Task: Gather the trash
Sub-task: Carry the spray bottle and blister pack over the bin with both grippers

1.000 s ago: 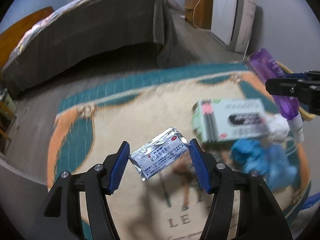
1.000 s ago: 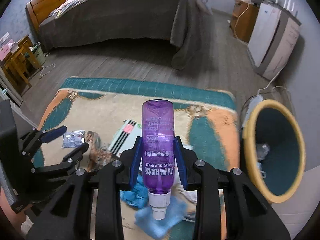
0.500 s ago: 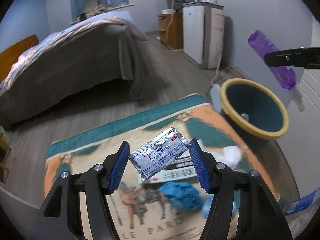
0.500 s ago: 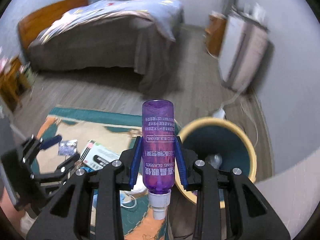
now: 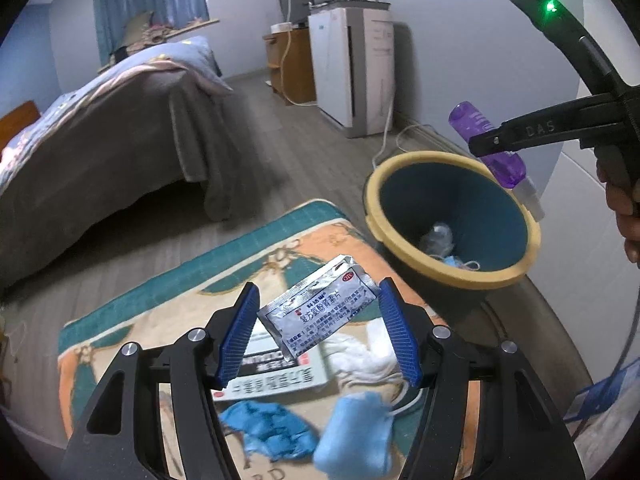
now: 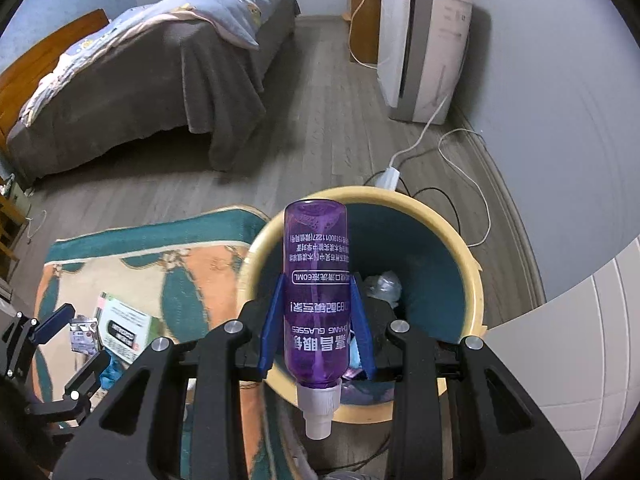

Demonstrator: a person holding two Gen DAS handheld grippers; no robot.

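Between the ribbed blue pads of the right claw [image 6: 318,322] a purple bottle [image 6: 316,292] is clamped by its middle, white nozzle pointing back at the camera, base out over the bin [image 6: 460,264]; the left claw [image 5: 318,332] is closed on a sachet [image 5: 318,312], pinched by its two short edges, above the rug's [image 5: 168,292] near right corner and just left of the bin. The bottle is smooth, round, hard translucent plastic, so it could roll or slide in the pads if the grip slackens early, and since it lies lengthwise toward the bin's near left rim, a release here might clip the rim and bounce out to the floor. The sachet is thin crinkled foil, flat and light; held only at its edges it may buckle and slip, or flutter off course when let go, and it hangs short of the opening, so it would likely fall on the rug. The bin is a round, flared tub, teal inside with a thick pale yellow lip, a few scraps at the bottom. On the woven patterned rug under the left claw lie a flat card box [image 5: 276,376], soft white tissue [image 5: 360,354] and crumpled blue wads [image 5: 272,432] not yet collected.
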